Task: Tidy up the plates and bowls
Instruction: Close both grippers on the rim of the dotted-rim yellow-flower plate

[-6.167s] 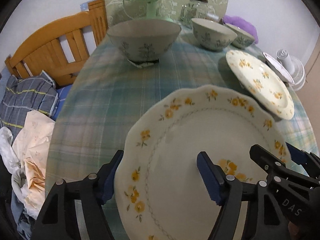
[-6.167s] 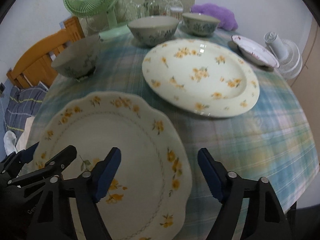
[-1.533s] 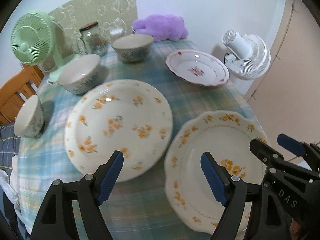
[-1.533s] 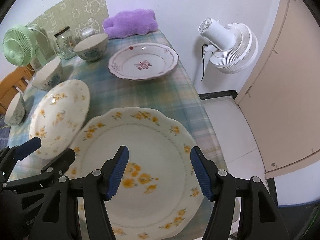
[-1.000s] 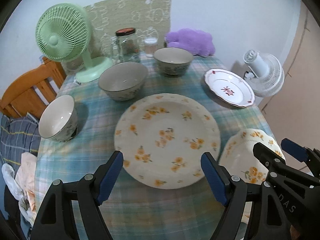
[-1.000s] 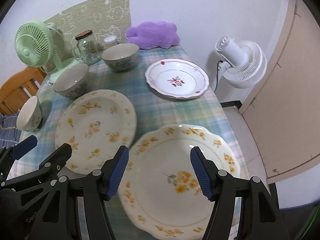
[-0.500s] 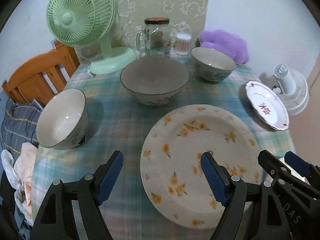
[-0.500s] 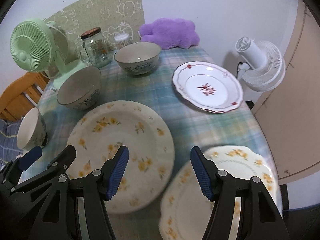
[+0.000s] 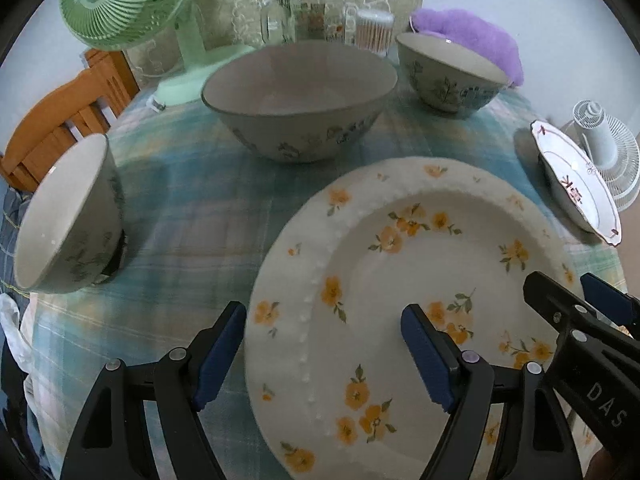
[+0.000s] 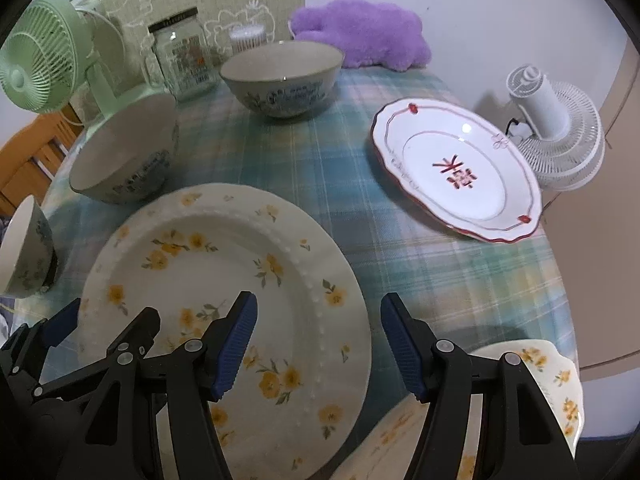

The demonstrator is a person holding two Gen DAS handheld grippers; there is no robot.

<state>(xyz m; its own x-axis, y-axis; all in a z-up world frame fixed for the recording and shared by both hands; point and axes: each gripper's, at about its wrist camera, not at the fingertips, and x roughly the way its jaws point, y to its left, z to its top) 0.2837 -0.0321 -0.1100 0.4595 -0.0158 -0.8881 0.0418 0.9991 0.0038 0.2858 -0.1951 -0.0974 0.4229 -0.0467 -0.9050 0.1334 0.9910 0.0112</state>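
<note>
Over the flowered plate I hold both tongs, left gripper and right gripper, jaws apart, gripping nothing.

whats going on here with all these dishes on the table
A person is sorting dishes on a plaid-clothed table, holding a hand-held gripper in each hand. Both hover open and empty over the large round cream plate with yellow flowers: the left hand-held gripper straddles its left rim, the right hand-held gripper its right rim. A scalloped yellow-flowered plate sits at the near table edge. Three floral bowls and a red-trimmed white plate stand apart.
</note>
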